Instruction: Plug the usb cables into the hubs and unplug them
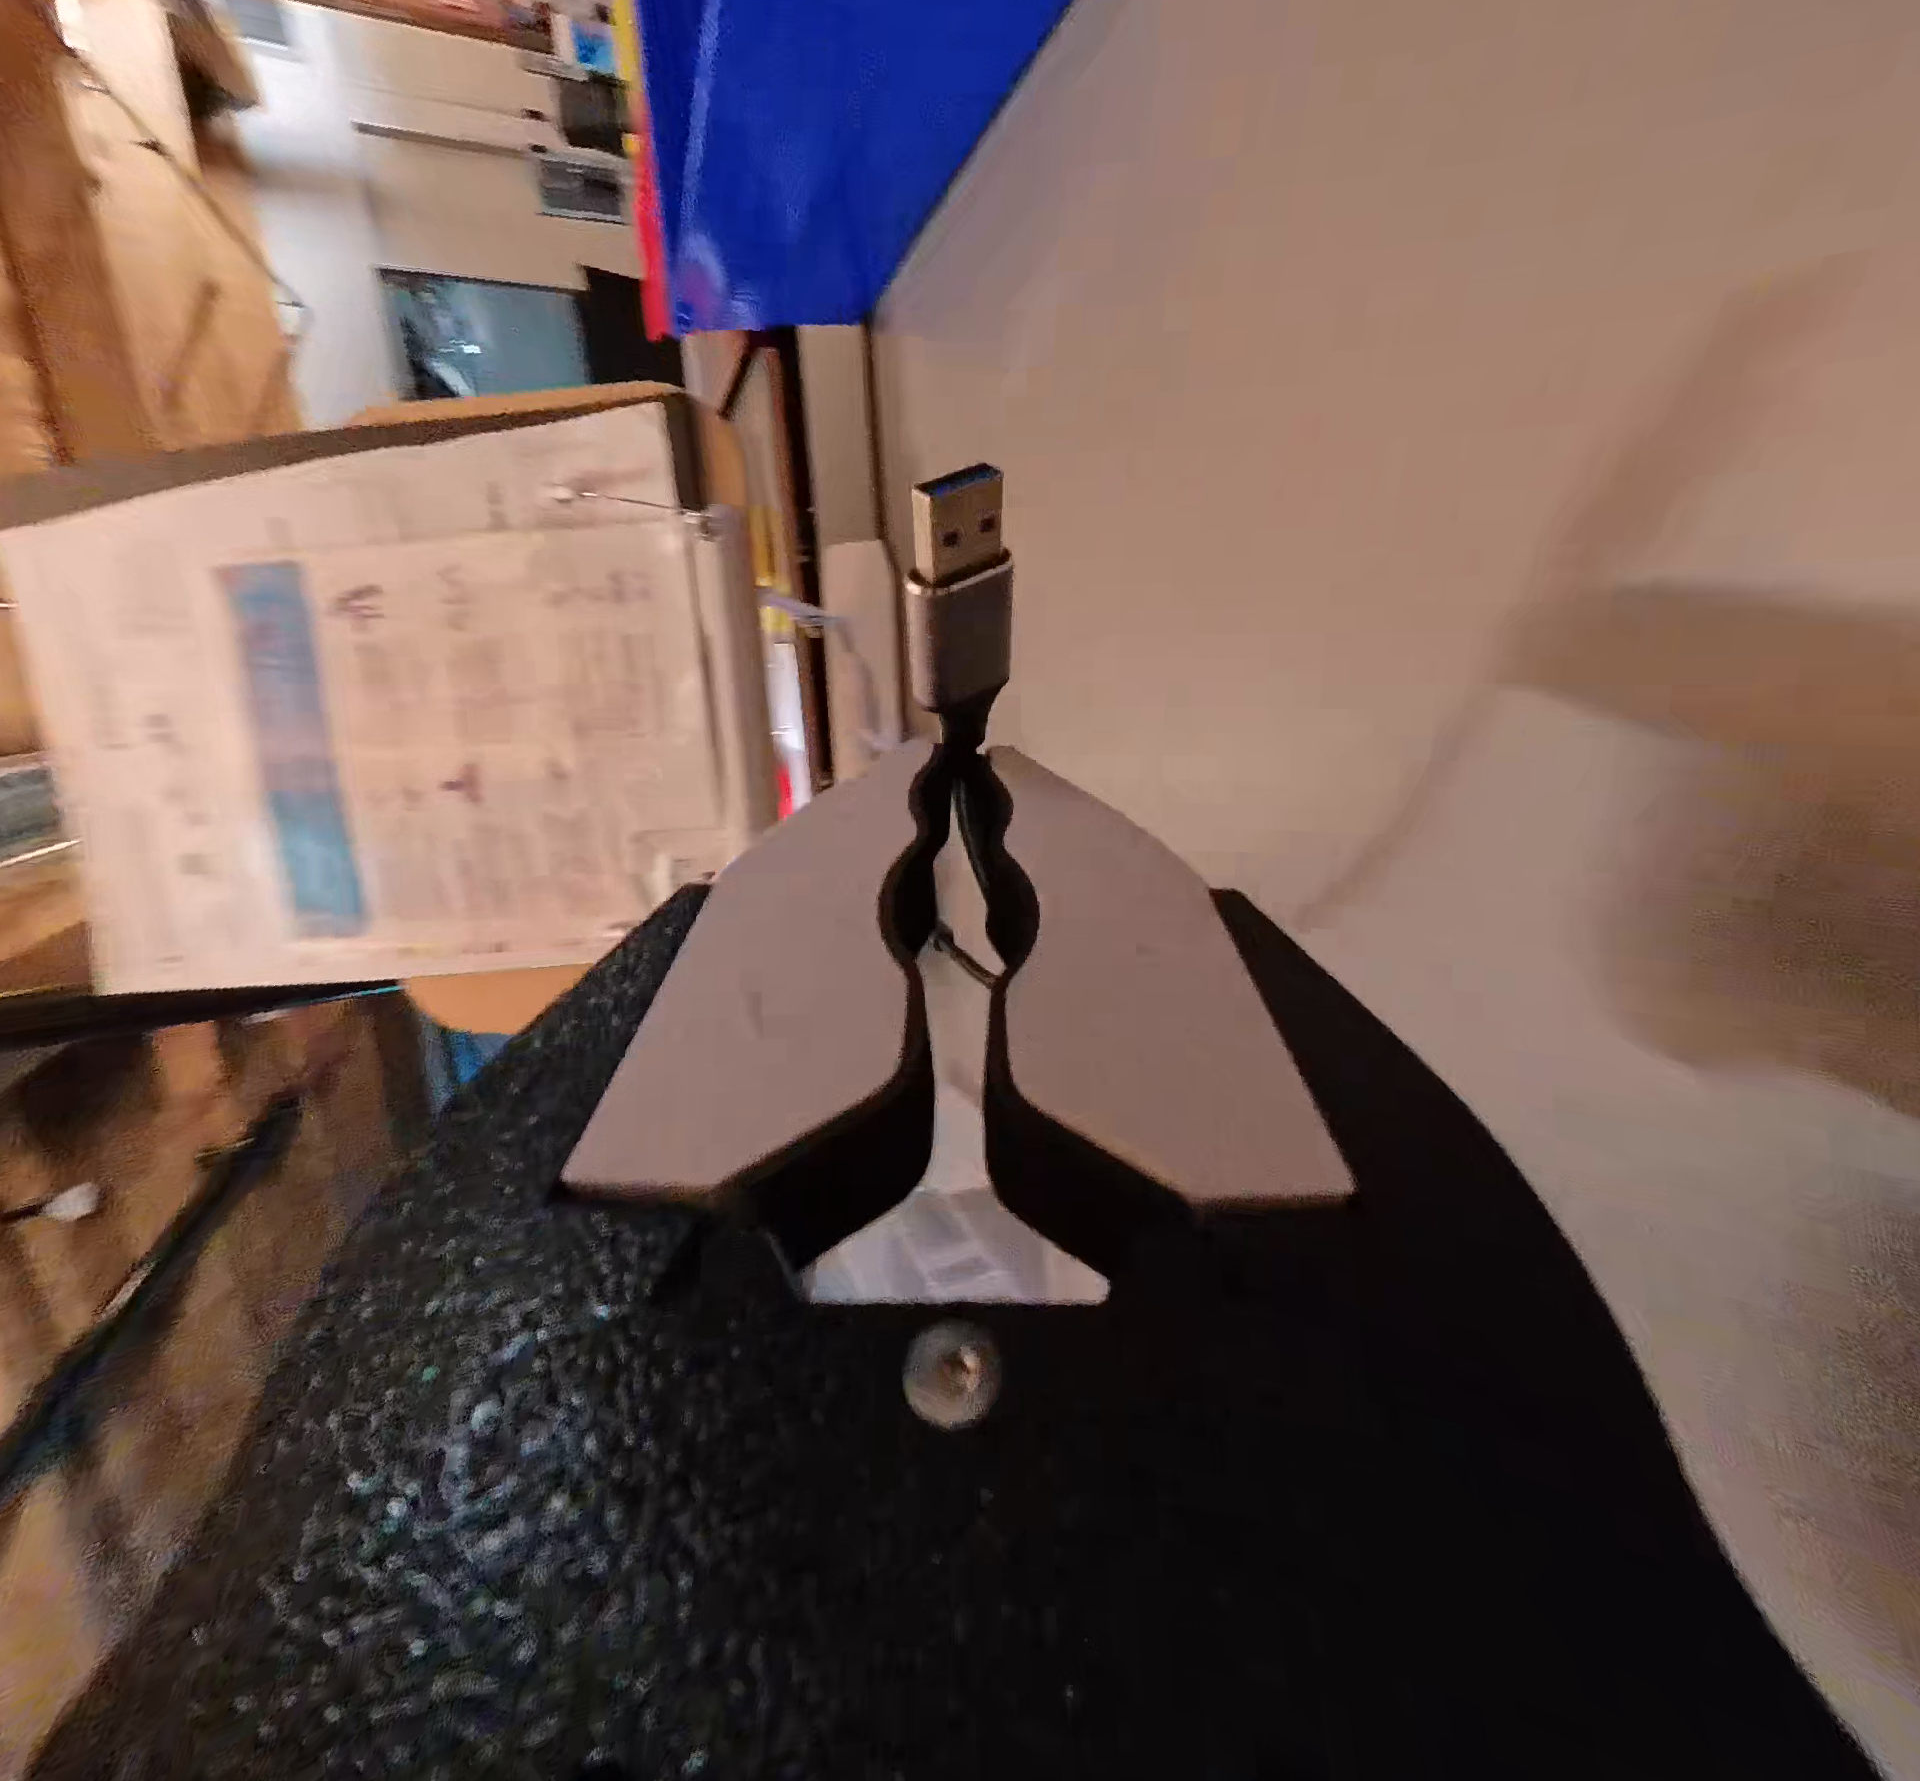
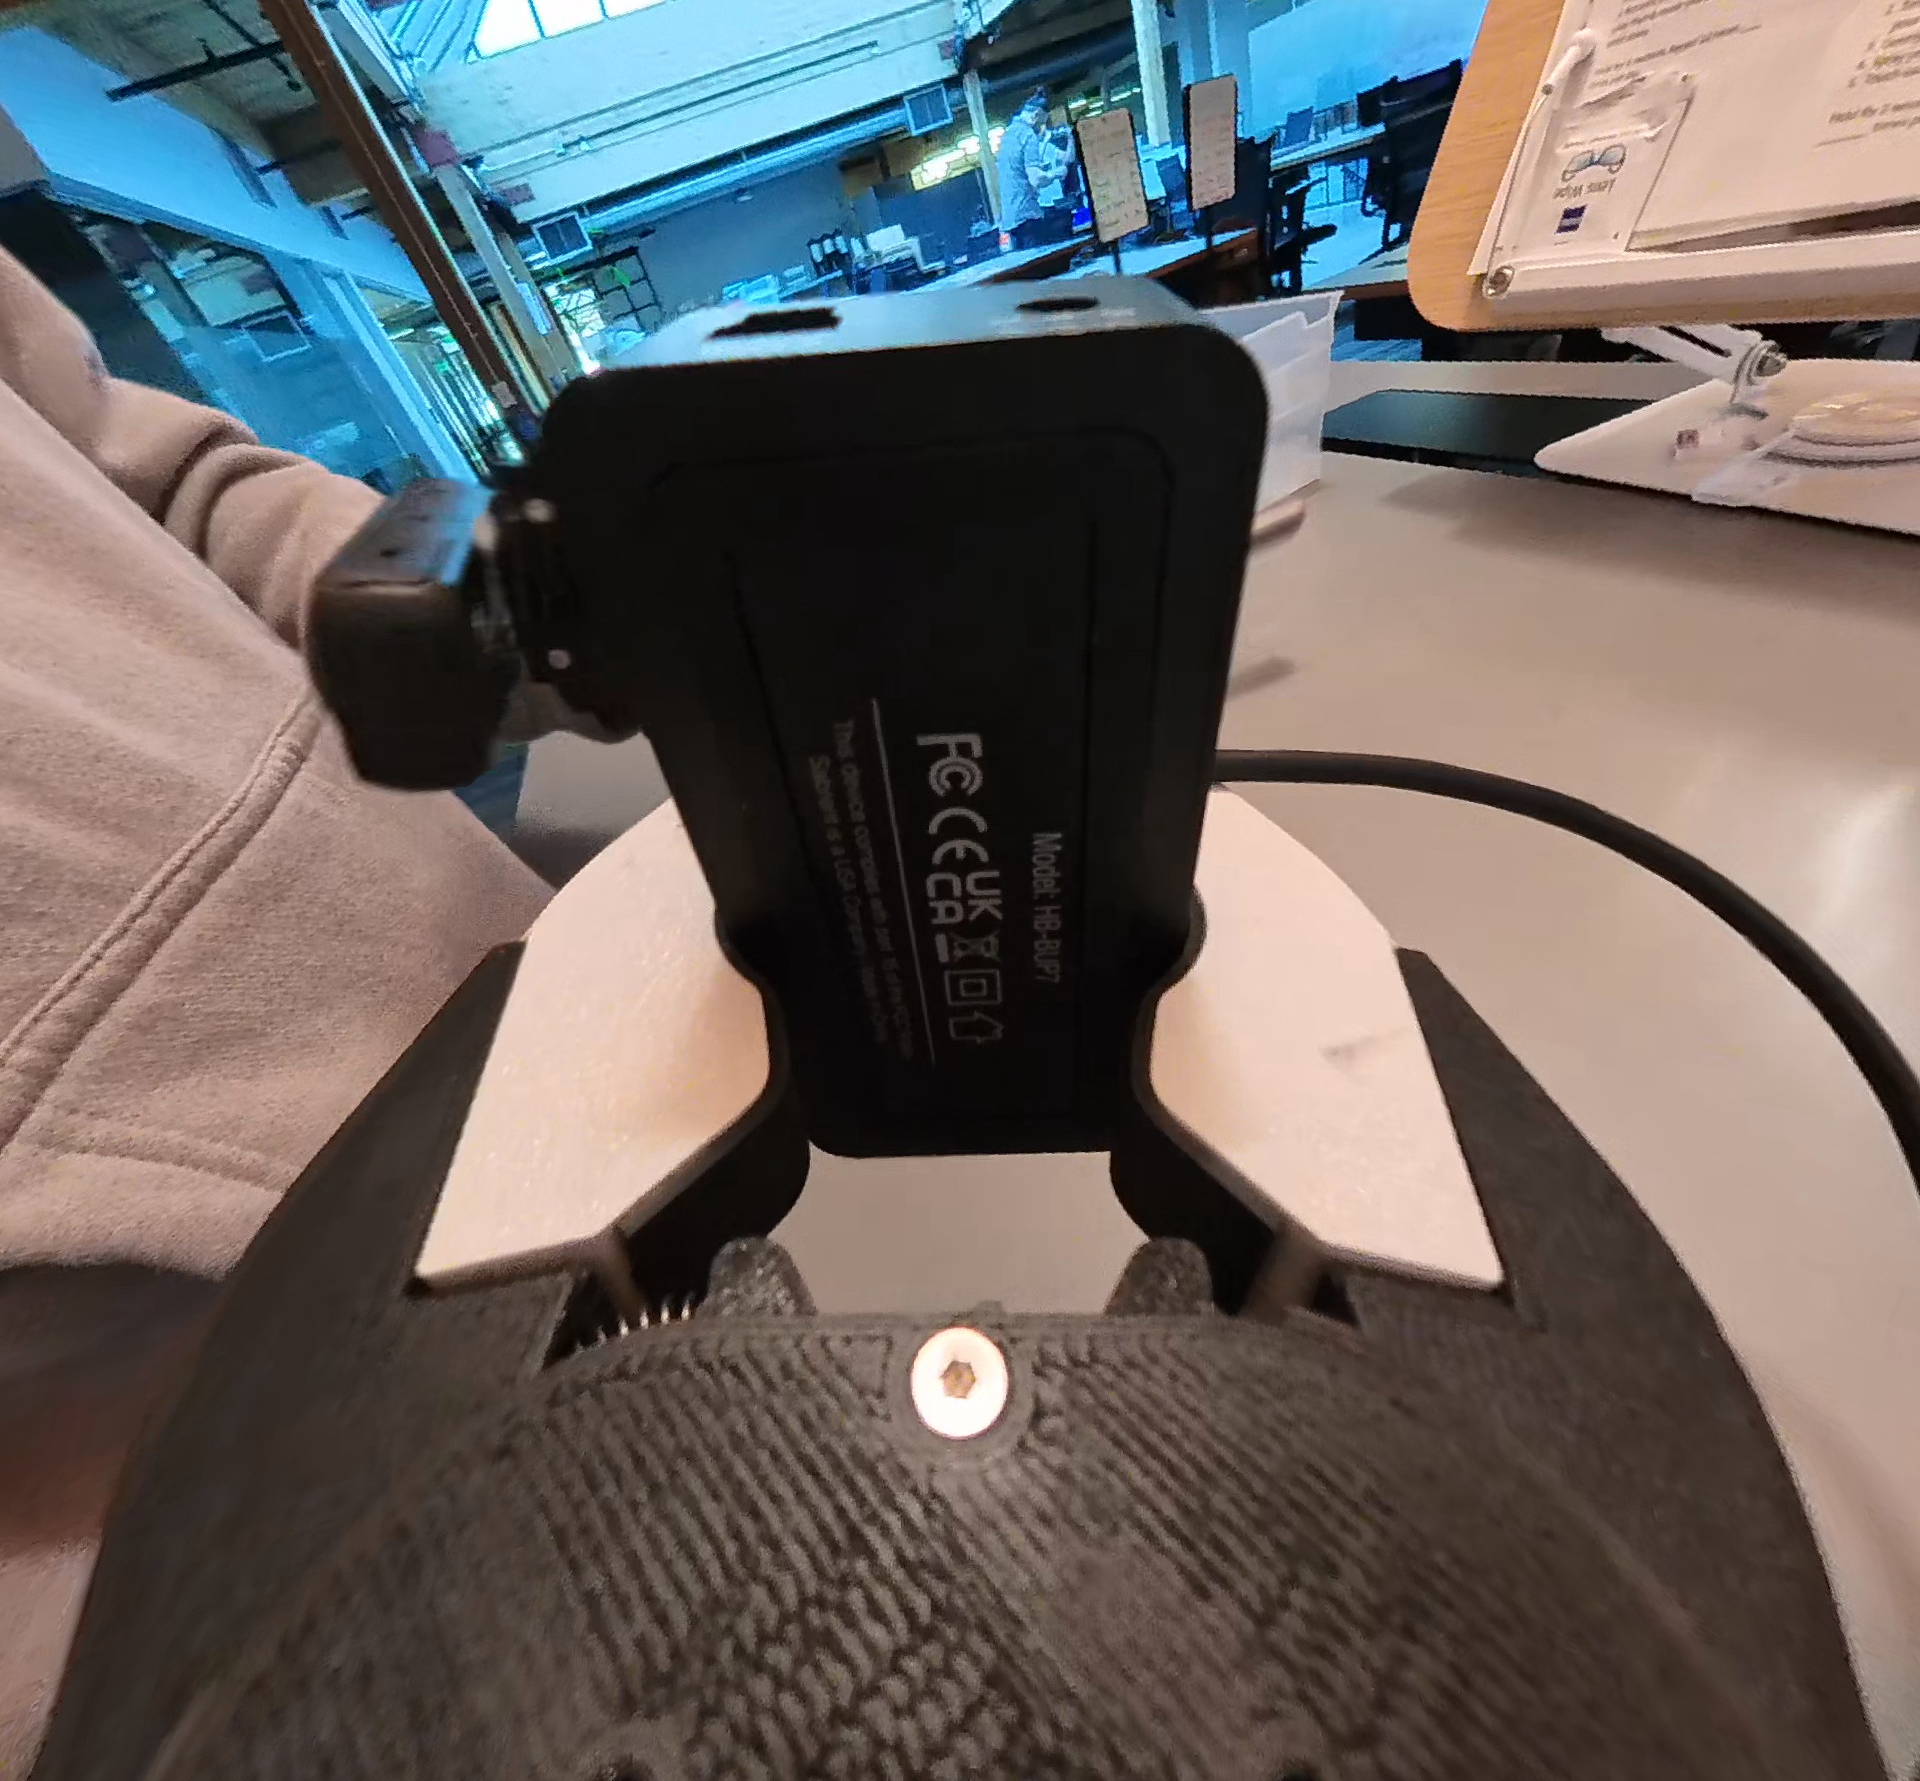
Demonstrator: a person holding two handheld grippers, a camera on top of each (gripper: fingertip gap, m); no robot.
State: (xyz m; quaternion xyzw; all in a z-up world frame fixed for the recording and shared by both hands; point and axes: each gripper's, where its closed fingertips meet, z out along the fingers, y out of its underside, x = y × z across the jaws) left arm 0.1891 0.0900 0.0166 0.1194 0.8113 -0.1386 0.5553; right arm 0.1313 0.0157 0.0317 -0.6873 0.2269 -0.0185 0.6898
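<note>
My left hand-held gripper (image 1: 961, 775) pinches the usb cable (image 1: 958, 588) just behind its plug, keeping the connector free to insert. My right hand-held gripper (image 2: 961, 962) clamps the hub (image 2: 914, 692) above the tabletop (image 2: 1558, 692), steadying it.

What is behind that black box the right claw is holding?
Behind the black hub, held by the right gripper, you see a pale tabletop, a black cable and a large hall. The hub hides whatever lies directly behind it.

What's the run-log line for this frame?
left gripper: shut on usb cable, plug free in air | right gripper: shut on hub, lifted off table | phase: pre-insertion
</note>
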